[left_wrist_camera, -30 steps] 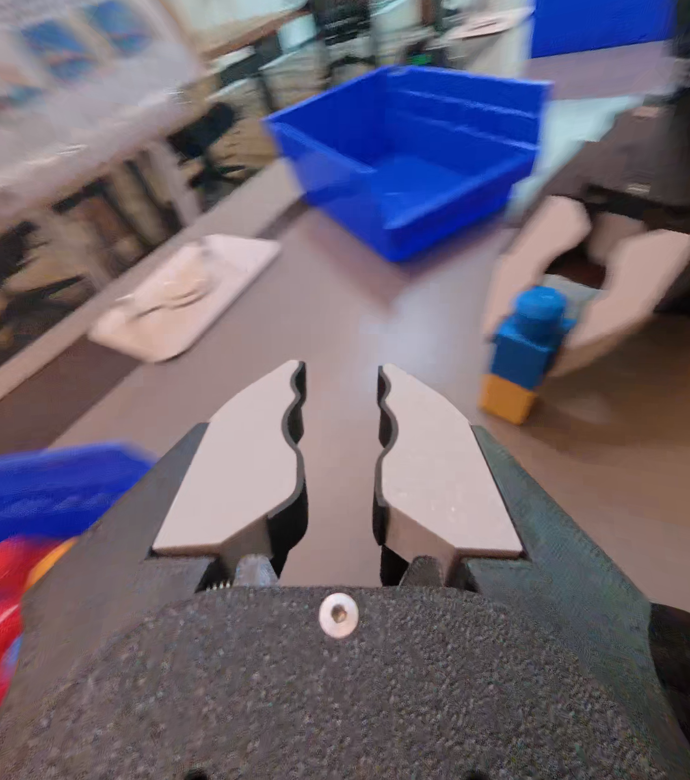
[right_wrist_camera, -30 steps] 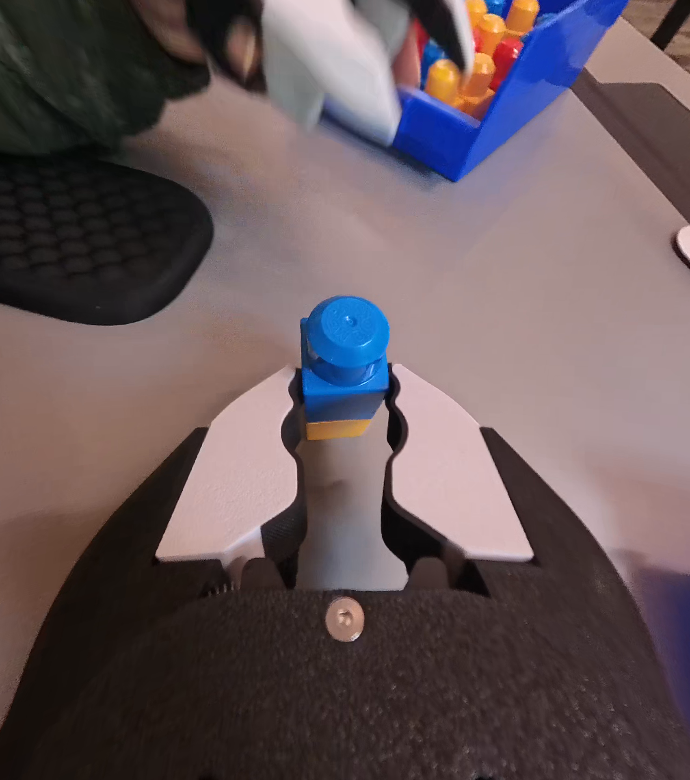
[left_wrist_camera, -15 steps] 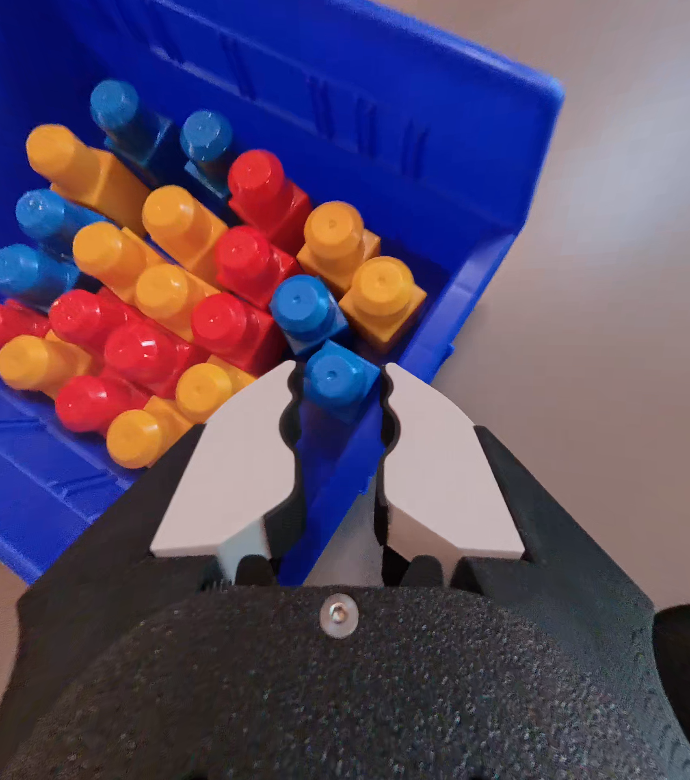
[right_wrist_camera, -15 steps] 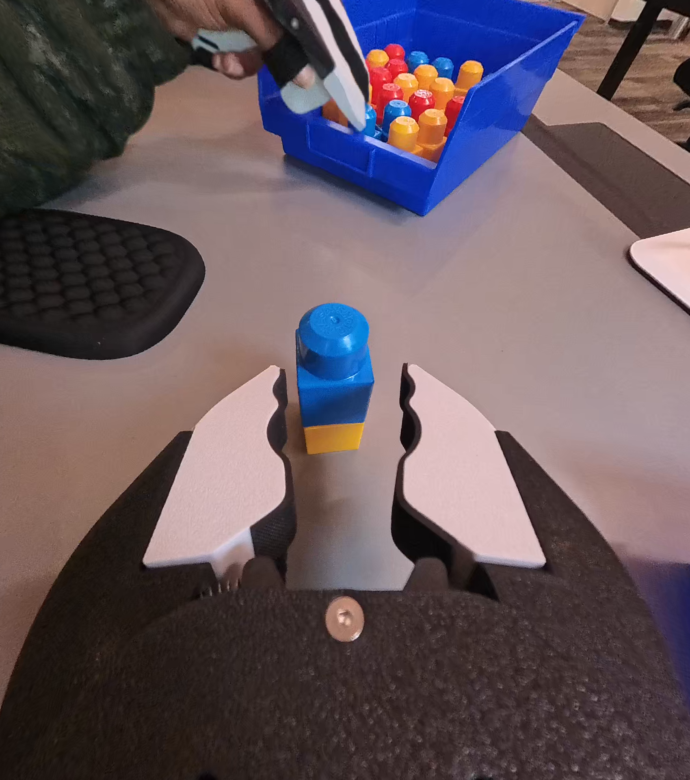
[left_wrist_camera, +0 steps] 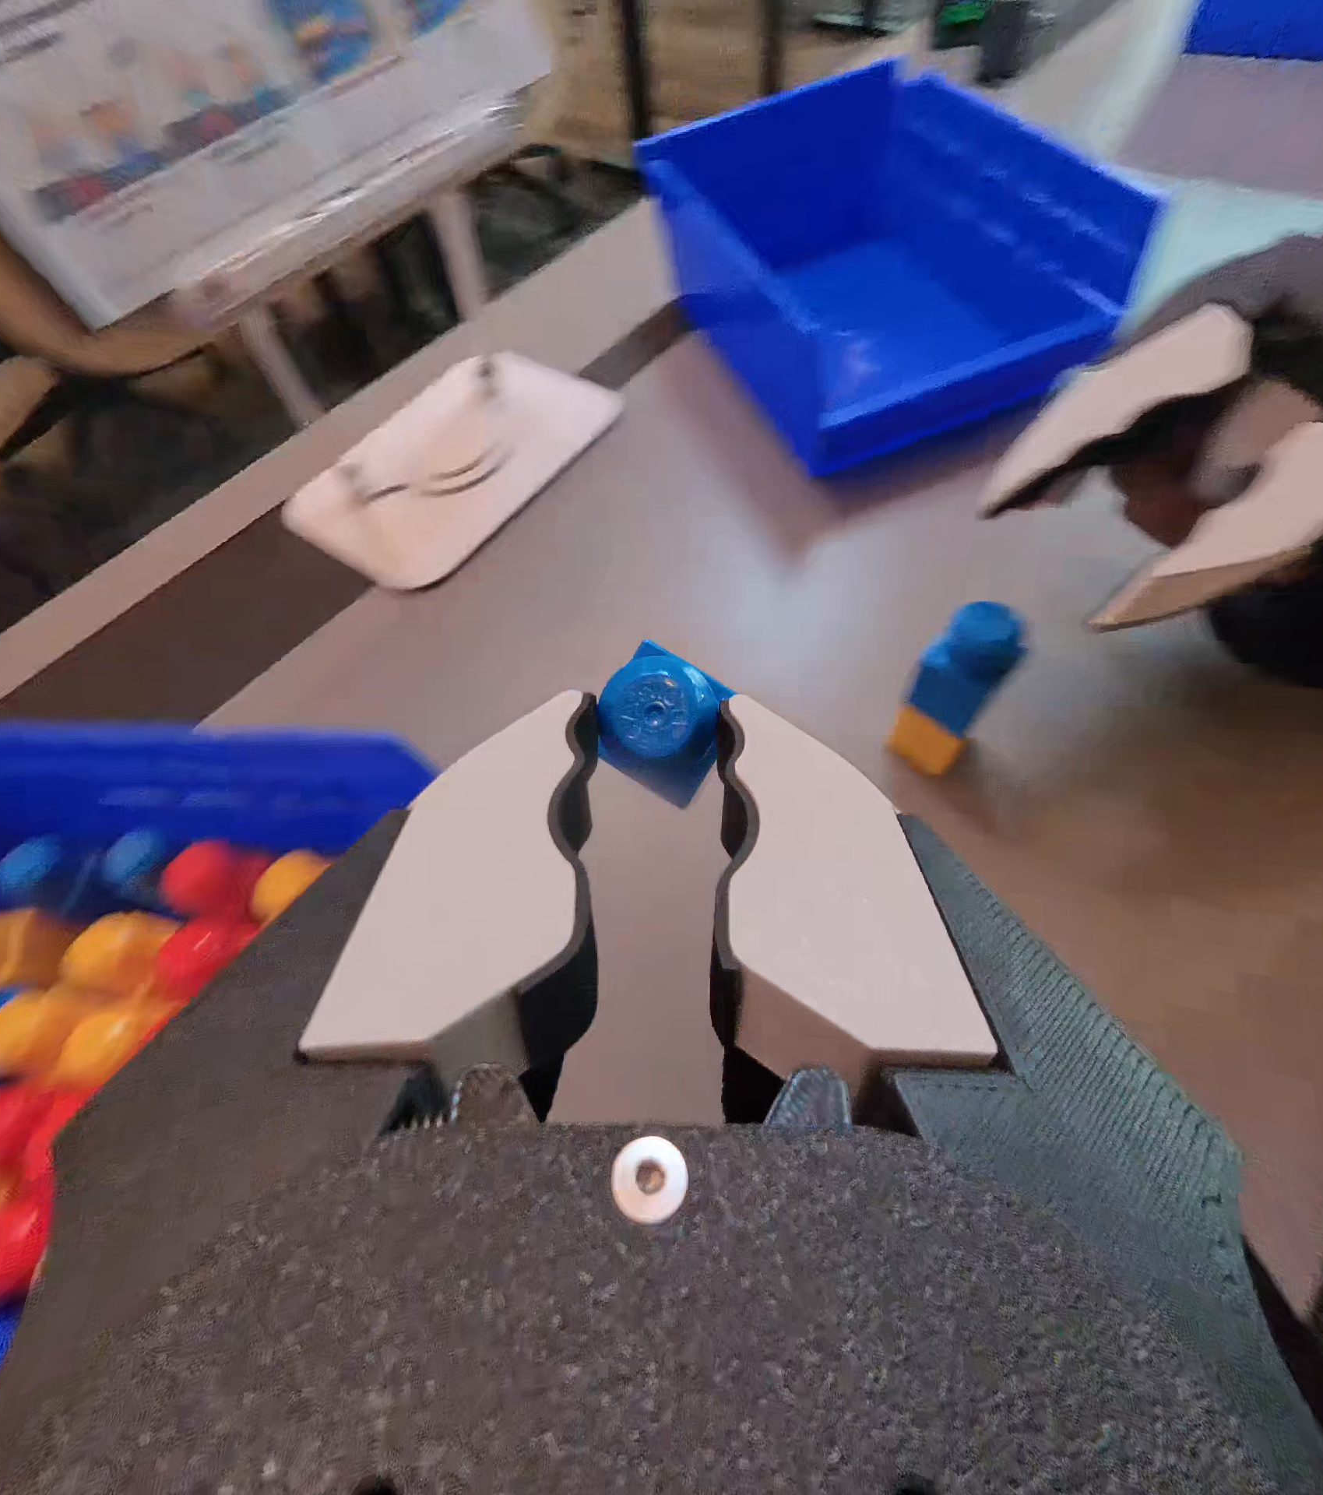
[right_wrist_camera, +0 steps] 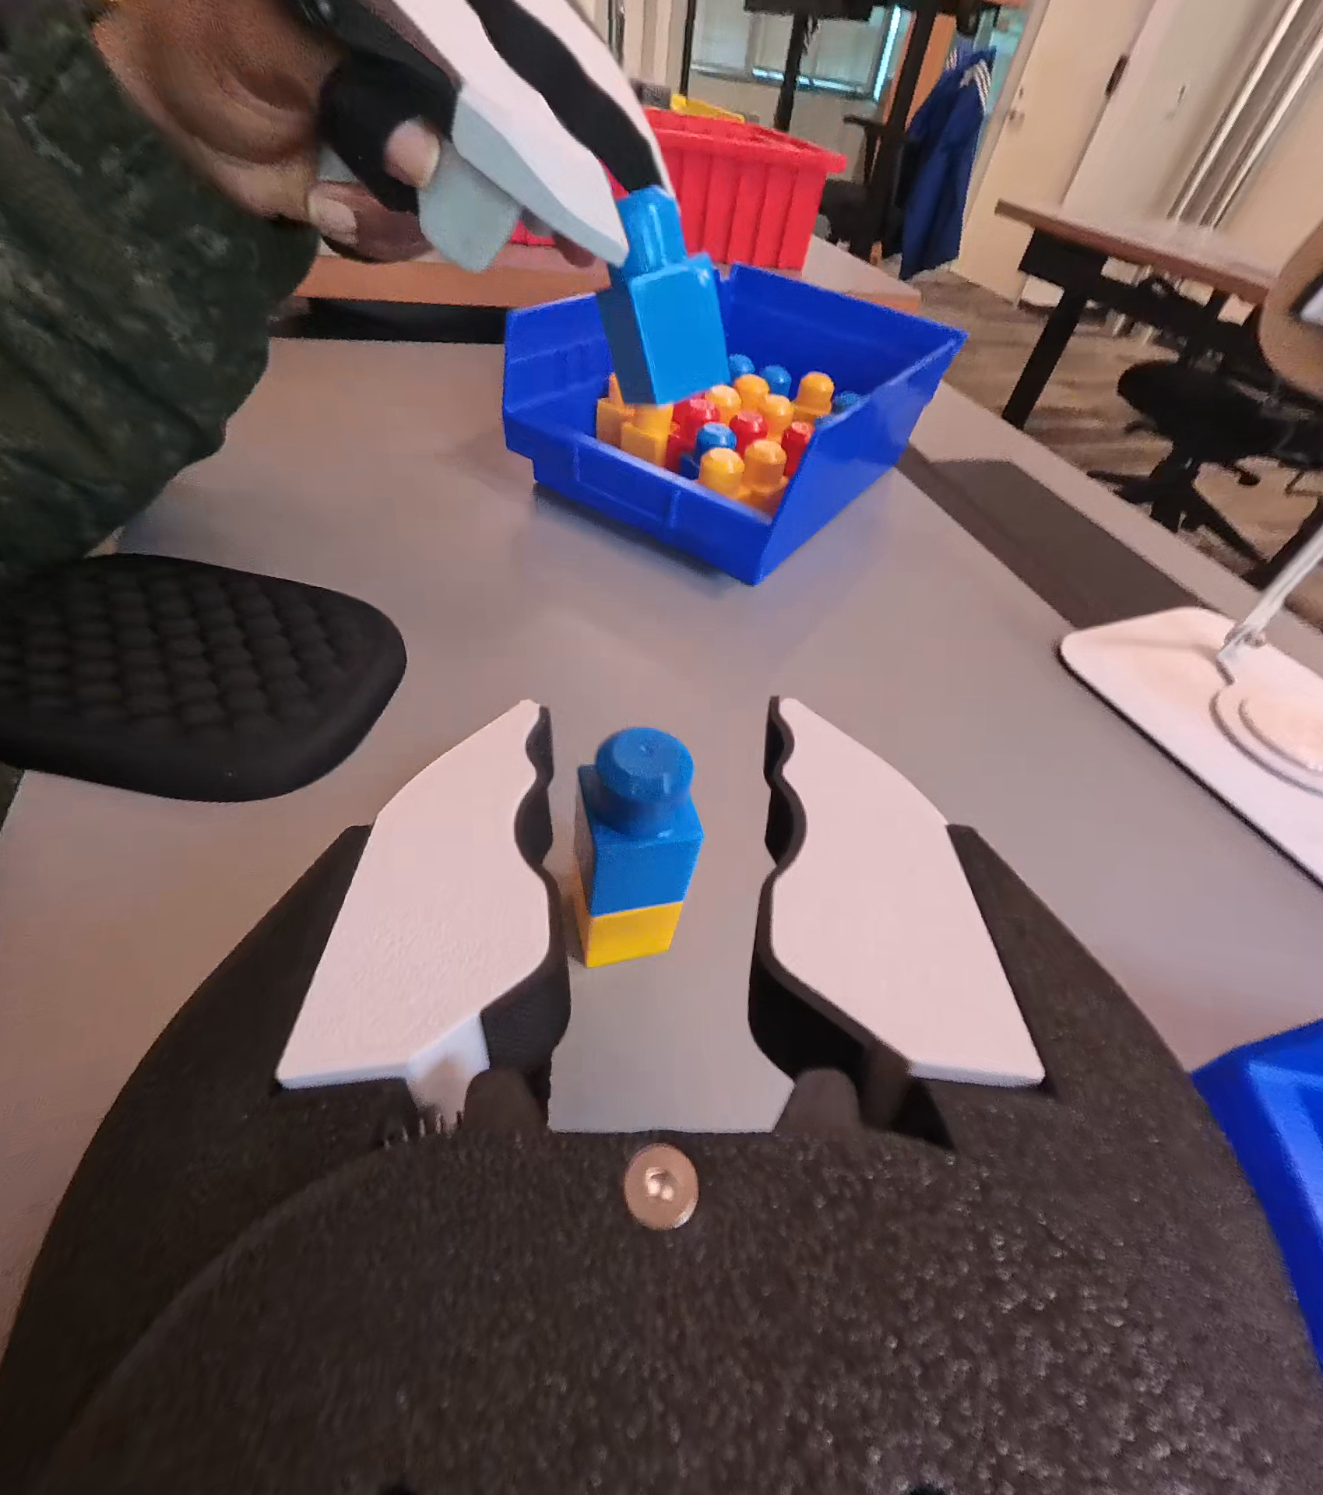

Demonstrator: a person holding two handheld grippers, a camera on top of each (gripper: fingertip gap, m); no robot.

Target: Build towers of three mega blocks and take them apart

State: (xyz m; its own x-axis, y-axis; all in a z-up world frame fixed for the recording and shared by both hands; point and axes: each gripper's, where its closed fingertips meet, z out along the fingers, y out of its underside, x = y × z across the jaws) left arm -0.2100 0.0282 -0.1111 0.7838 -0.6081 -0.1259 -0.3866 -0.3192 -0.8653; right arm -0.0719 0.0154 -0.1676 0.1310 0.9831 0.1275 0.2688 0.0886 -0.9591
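Note:
A two-block tower, blue on yellow (right_wrist_camera: 636, 849), stands on the grey table; it also shows in the left wrist view (left_wrist_camera: 953, 696). My right gripper (right_wrist_camera: 654, 720) is open with its fingers either side of the tower, not touching it. My left gripper (left_wrist_camera: 654, 712) is shut on a blue block (left_wrist_camera: 654, 724) by its stud. In the right wrist view that blue block (right_wrist_camera: 662, 311) hangs in the air above the blue bin of blocks (right_wrist_camera: 731, 518). The right gripper also shows in the left wrist view (left_wrist_camera: 1046, 558), open beside the tower.
The bin of red, yellow and blue blocks (left_wrist_camera: 35, 1011) is at the left. An empty blue bin (left_wrist_camera: 884, 267) stands at the back, its corner at lower right (right_wrist_camera: 1321, 1197). A white lamp base (right_wrist_camera: 1248, 744) lies to the right. A black armrest (right_wrist_camera: 156, 671) overhangs the table's left. The tips of one gripper are about 15 cm away from the tips of the other.
My left gripper closed on a blue block in the bin and lifted it out, swinging toward the tower. My right gripper let go of the tower and drew back a little.

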